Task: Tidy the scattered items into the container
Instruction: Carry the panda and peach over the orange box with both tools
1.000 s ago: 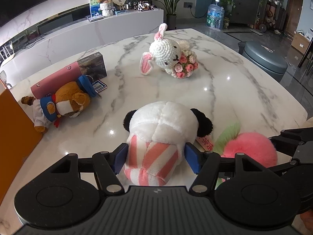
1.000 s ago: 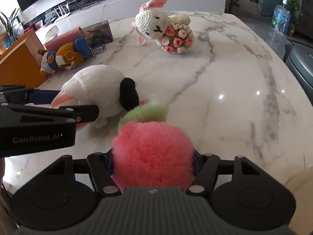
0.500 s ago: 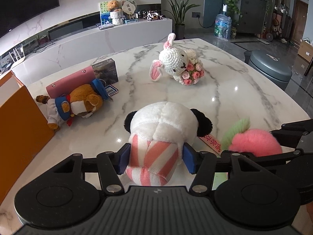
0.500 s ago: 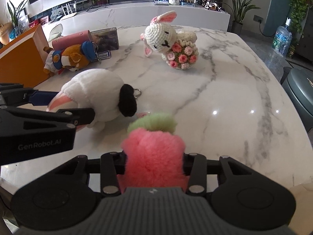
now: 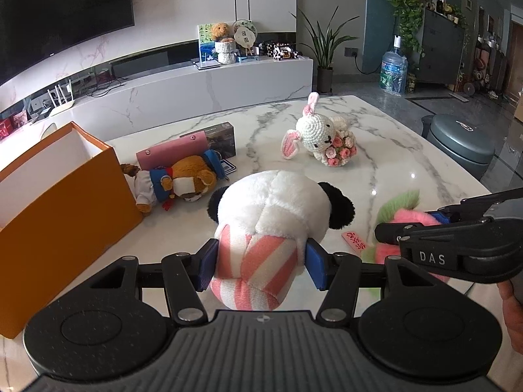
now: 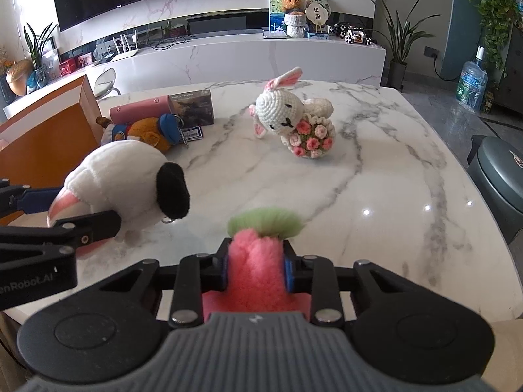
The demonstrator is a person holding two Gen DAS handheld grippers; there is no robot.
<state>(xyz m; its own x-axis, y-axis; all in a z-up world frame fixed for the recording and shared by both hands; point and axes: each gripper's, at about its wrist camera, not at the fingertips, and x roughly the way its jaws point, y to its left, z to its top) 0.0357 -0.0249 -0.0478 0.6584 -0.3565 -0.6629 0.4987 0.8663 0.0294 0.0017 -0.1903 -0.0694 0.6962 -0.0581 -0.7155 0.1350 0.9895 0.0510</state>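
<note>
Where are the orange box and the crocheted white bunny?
Orange box (image 5: pixel 62 215), left wrist view, on its front wall.
Crocheted white bunny (image 6: pixel 278 111), right wrist view, on its head.

In the left wrist view, the right gripper (image 5: pixel 434 219) carries the white letters "DAS" on its black body. In the right wrist view, the left gripper (image 6: pixel 81 215) shows "enRobot.AI" on its side, cut off at the picture's edge. A pink tag (image 5: pixel 354 241) beside the panda plush (image 5: pixel 274 205) bears red characters too small to read.
</note>
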